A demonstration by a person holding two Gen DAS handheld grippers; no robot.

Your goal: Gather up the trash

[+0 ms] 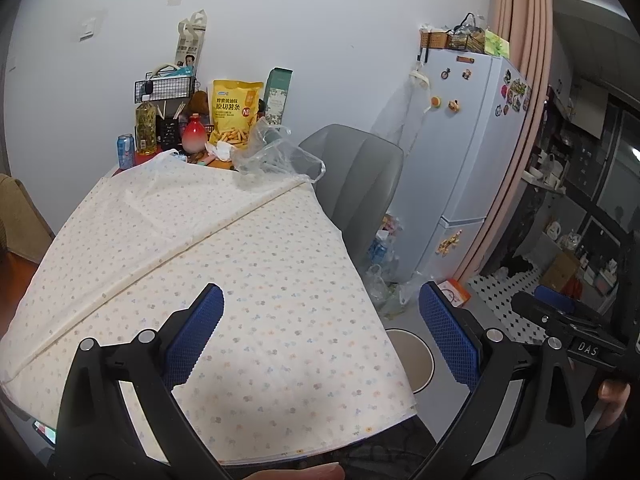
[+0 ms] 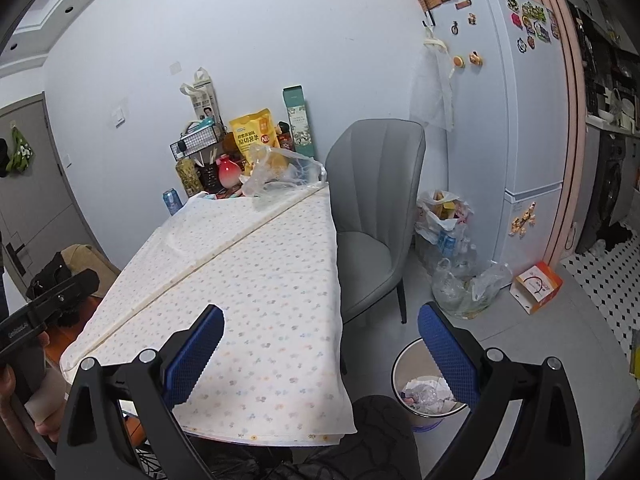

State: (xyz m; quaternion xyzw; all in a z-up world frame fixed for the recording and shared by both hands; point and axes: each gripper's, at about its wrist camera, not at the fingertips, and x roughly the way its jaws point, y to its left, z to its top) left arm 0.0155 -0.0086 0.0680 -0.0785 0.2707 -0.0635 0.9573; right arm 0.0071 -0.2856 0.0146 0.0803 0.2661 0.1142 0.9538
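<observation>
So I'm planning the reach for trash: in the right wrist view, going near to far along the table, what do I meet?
Right hand-held gripper → bare tablecloth → crumpled clear plastic bag → yellow snack bag → wall.

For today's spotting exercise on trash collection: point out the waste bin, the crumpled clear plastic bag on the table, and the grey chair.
waste bin (image 2: 400, 364), right wrist view, on its pale left rim.
clear plastic bag (image 2: 280, 172), right wrist view, on its crumpled middle.
grey chair (image 2: 376, 168), right wrist view, on the backrest.
</observation>
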